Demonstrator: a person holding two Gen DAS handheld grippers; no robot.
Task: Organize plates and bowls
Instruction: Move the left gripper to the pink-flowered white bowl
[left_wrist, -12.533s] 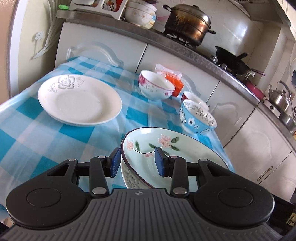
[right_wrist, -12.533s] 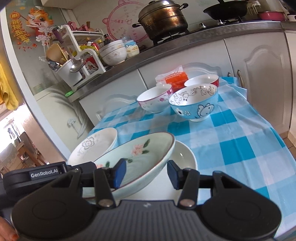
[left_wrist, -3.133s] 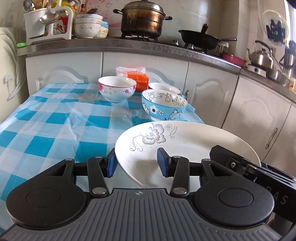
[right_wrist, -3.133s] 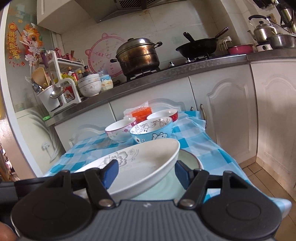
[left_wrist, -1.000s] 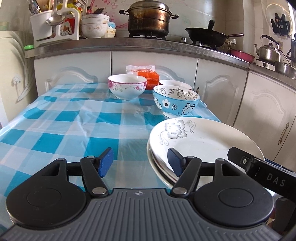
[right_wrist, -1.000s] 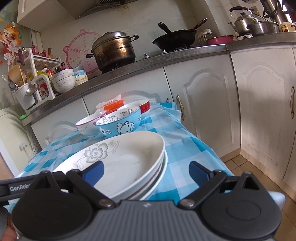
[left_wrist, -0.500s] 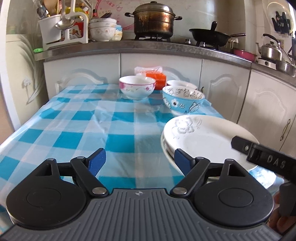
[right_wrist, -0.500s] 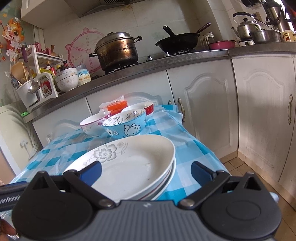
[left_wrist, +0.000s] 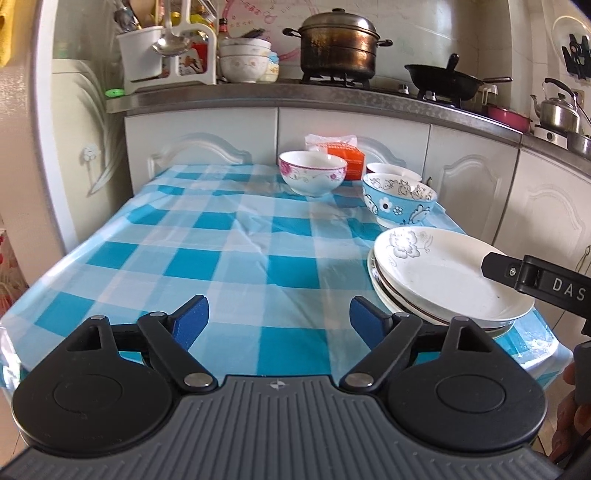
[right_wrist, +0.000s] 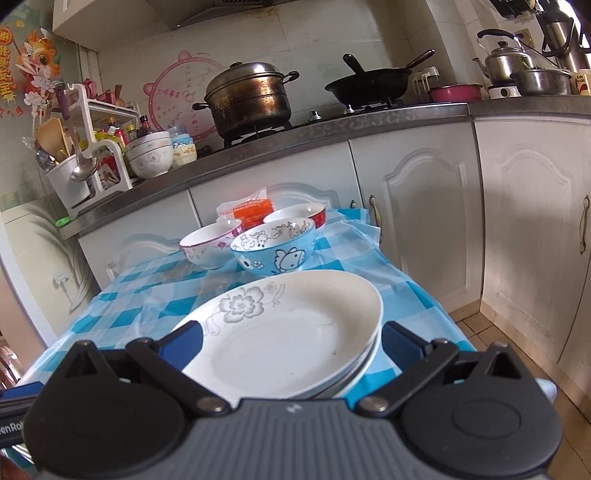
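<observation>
Several plates sit in one stack (left_wrist: 443, 280) (right_wrist: 288, 339) at the near right corner of the blue checked table (left_wrist: 221, 258); the top one is white with a grey flower. My left gripper (left_wrist: 277, 314) hovers left of the stack, its jaws opening with nothing between them. My right gripper (right_wrist: 291, 338) is open wide, its blue pads either side of the stack's near edge and clear of it. Its black housing (left_wrist: 535, 280) reaches over the plates. At the far end stand a pink-flowered bowl (left_wrist: 312, 177) (right_wrist: 210, 247), a blue cartoon bowl (left_wrist: 399, 203) (right_wrist: 275, 247) and a red-rimmed bowl (left_wrist: 391, 170) (right_wrist: 295, 218).
An orange packet (left_wrist: 343, 155) lies behind the bowls. White cabinets (right_wrist: 424, 221) line the table's far and right sides. The counter above holds a big pot (left_wrist: 338, 44), a wok (left_wrist: 443, 79), kettles, stacked bowls and a utensil rack (left_wrist: 166, 55).
My left gripper's jaws spread wider and it drew back to the left, away from the plates. My right gripper backed off a little and rose. The plate stack stayed put.
</observation>
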